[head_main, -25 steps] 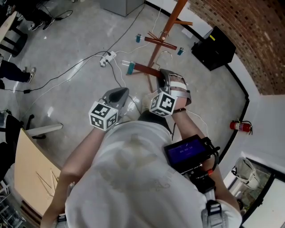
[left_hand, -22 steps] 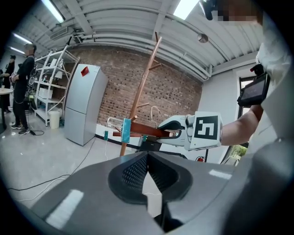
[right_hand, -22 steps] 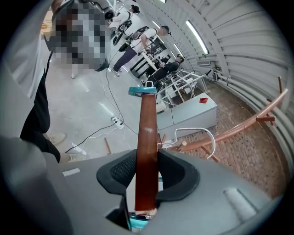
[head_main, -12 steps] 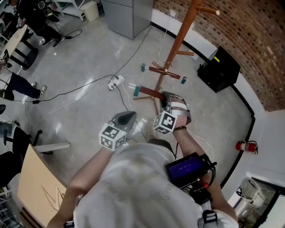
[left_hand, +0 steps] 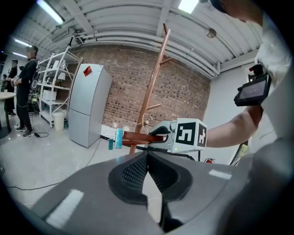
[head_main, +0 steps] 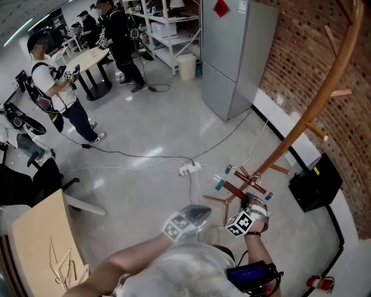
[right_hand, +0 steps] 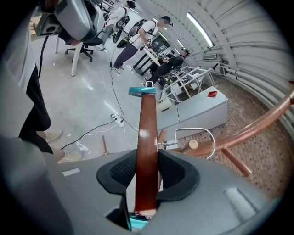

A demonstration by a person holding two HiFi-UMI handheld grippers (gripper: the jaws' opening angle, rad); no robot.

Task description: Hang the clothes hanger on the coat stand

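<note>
Wooden clothes hanger (right_hand: 147,151): brown bar, teal end clips, wire hook, held aloft just beside the coat stand (head_main: 313,110), a tall reddish pole with angled pegs.

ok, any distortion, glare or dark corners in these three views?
Head view: wide-angle warp bends the coat stand into an arc; no obvious blur. Left gripper view: fisheye circle with black corners, ceiling lamp blown out. Right gripper view: same black corners, a small glare spot on the clothes hanger.

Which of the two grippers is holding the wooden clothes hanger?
The right gripper: its jaws clamp the brown clothes hanger, while the left gripper is shut on nothing.
</note>
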